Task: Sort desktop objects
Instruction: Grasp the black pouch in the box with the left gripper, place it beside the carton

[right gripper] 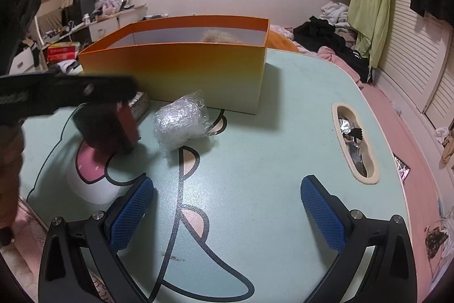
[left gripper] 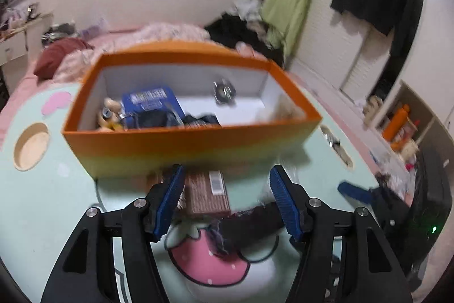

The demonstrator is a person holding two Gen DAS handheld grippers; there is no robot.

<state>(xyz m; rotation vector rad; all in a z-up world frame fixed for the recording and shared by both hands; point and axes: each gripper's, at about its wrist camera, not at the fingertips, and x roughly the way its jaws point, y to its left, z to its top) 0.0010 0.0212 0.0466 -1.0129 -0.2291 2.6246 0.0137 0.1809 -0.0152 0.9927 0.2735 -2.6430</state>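
Blue pads of the left gripper [left gripper: 227, 200] are seen apart, with nothing clamped, above a dark fuzzy item [left gripper: 249, 220] and a brown packet [left gripper: 208, 193] lying on the worktop [left gripper: 42, 206] just before the orange box [left gripper: 181, 144]. Both items could be nipped together, or the box wall struck, if the gripper is closed carelessly. Apart and empty, the right gripper [right gripper: 227, 213] is held near a crumpled plastic bundle [right gripper: 181, 122], which might be knocked aside
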